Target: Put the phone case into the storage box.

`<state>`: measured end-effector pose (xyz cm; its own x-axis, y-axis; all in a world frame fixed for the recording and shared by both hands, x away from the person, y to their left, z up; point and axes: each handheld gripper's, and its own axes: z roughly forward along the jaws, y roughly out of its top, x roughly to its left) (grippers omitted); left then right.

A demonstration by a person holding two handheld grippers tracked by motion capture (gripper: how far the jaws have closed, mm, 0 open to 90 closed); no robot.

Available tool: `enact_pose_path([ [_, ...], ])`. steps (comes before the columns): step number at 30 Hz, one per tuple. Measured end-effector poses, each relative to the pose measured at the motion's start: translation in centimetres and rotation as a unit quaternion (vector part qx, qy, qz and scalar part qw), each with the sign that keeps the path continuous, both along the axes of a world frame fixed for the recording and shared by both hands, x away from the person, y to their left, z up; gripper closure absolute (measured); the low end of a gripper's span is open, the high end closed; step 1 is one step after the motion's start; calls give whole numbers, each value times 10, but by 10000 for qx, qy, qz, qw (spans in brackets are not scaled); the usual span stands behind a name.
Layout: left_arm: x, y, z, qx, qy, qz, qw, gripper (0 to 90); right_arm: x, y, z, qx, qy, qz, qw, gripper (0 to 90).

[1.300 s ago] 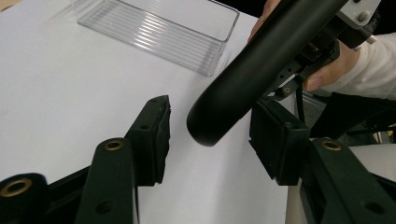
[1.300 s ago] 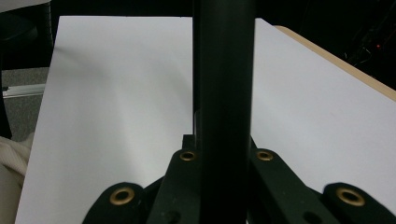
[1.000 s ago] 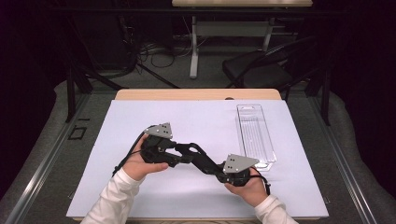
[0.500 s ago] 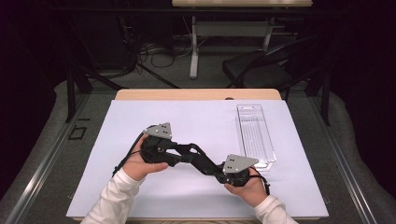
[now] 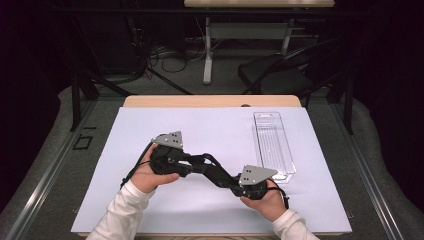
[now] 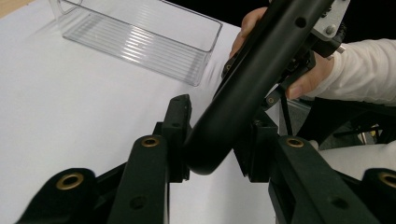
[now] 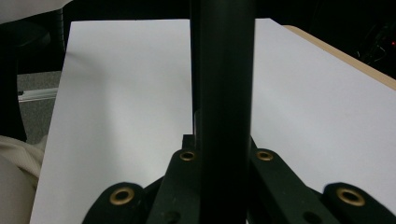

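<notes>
While both forearms reach in low, the left hand [image 5: 150, 175] and right hand [image 5: 265, 200] angle their tools toward each other. Two grippers, one black bent bar [image 6: 261, 70]: the left gripper [image 6: 215, 140] clamps one end, the right gripper [image 7: 223, 144] pinches the other. One clear plastic tray [image 5: 273, 145] lies just beyond the right gripper, apart from both.

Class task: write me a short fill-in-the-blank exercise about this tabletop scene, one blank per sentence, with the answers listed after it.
1. Both grippers grip one curved tube whose colour is ____.
2. The clear plastic tray holds ____.
3. In the high view the tray lies nearer the ____ gripper than the left gripper.
4. The sheet covering the table is ____.

Answers: black; nothing; right; white
</notes>
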<state>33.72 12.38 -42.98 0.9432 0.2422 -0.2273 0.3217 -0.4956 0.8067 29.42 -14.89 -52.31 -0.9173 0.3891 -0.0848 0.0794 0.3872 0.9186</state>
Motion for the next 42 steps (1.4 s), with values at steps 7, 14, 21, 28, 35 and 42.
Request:
enact_pose_path([
  [7,0,1,0,-30,78,-56,9999,733,0,0,0,5,22,-6,10000,878],
  [14,1,1,-1,2,68,-112,9999,773,1,0,-1,-14,32,-11,10000,876],
  [21,1,0,-2,15,42,-139,9999,796,1,0,-2,-27,47,-8,10000,872],
  [28,0,0,-1,31,-41,-129,9999,810,1,0,-2,-14,40,5,10000,864],
  [35,0,0,-1,43,-36,-129,9999,813,1,0,-2,-11,59,0,10000,841],
  [42,2,2,-3,-21,129,-19,9999,814,2,0,-3,-9,64,-52,10000,805],
])
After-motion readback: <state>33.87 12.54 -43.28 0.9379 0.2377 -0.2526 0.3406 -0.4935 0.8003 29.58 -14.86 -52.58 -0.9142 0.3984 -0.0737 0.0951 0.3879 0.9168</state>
